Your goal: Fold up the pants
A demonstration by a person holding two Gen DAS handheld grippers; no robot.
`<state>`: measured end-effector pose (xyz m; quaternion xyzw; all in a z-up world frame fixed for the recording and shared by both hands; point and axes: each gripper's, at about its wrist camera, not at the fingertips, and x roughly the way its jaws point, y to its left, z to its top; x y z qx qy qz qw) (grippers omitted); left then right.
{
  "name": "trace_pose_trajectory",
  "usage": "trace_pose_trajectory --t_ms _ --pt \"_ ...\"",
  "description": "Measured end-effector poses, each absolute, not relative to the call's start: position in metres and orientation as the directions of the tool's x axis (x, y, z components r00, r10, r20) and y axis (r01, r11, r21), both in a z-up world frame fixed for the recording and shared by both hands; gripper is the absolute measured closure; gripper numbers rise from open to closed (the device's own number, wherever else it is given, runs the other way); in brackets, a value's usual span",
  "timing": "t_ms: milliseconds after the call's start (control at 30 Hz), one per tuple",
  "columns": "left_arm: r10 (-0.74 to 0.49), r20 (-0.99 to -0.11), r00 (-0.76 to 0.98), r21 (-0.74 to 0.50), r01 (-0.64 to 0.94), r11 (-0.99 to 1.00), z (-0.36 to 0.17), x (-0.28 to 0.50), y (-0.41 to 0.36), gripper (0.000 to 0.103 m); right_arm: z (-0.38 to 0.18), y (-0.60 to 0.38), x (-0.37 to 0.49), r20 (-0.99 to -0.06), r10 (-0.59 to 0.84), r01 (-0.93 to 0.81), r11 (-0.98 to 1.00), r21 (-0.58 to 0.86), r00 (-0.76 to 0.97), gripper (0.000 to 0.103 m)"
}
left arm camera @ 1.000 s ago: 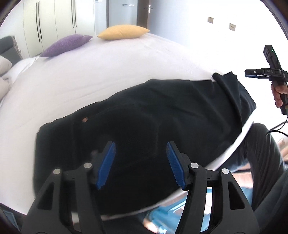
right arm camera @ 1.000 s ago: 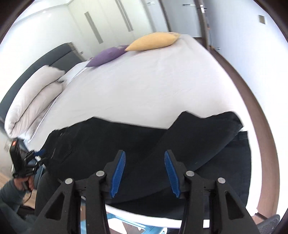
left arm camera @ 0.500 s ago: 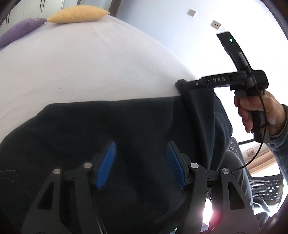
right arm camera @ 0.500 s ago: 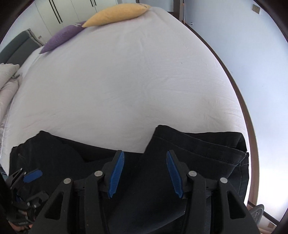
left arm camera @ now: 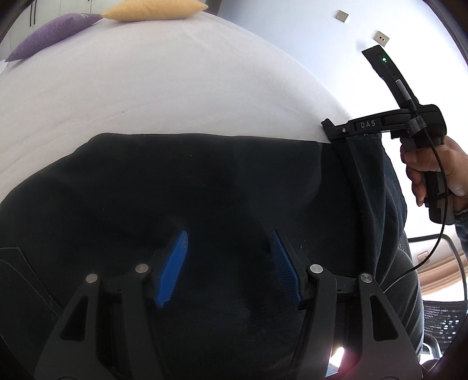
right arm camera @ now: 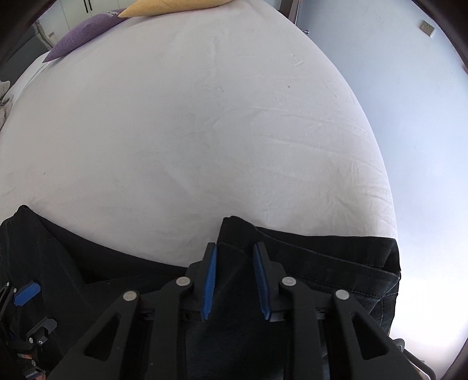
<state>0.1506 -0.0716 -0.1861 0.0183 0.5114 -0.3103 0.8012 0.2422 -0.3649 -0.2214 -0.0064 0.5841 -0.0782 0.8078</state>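
At the pants' [right arm camera: 307, 263] hem corner, right gripper [right arm camera: 235, 280], jaws just closing, pinches denim to fold; left gripper [left arm camera: 228, 269] hovers half-open, empty.

Black pants [right arm camera: 321, 263], white bedsheet [right arm camera: 204, 131], purple pillow [left arm camera: 49, 35], yellow pillow [left arm camera: 155, 10].

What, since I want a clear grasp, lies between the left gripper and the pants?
Nothing visible does. The left gripper hangs open directly over the black pants on the white bed, with only bare fabric between its pads.
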Motion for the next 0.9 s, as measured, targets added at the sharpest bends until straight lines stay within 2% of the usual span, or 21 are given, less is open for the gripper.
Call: trace_pose_trajectory --t_ms 67,167,367,567,900 --pt "-0.477 -0.831 0.286 -0.285 0.517 0.807 -0.19 0.148 -0.071 0.045 -0.22 -0.364 0.236 -0.941 -0.123 0.104 0.99 -0.094 0.315 0.093" --pt "-0.475 -0.832 0.286 -0.283 0.518 0.807 -0.195 0.143 -0.074 0.044 -0.217 -0.357 0.23 -0.937 -0.112 0.096 0.992 -0.085 0.331 0.096" --pt "-0.466 -0.837 0.288 -0.271 0.521 0.809 -0.202 0.146 -0.082 0.043 -0.185 -0.381 0.194 -0.896 -0.039 0.14 0.99 0.026 0.442 0.098" --pt "-0.443 -0.844 0.302 -0.233 0.538 0.81 -0.209 0.138 -0.096 0.041 -0.159 -0.421 0.116 -0.813 0.02 0.233 0.954 0.189 0.581 0.098" --pt "-0.386 -0.858 0.338 -0.148 0.557 0.817 -0.212 0.121 -0.121 0.036 -0.182 -0.491 0.003 -0.716 0.004 0.426 0.801 0.42 0.698 0.098"
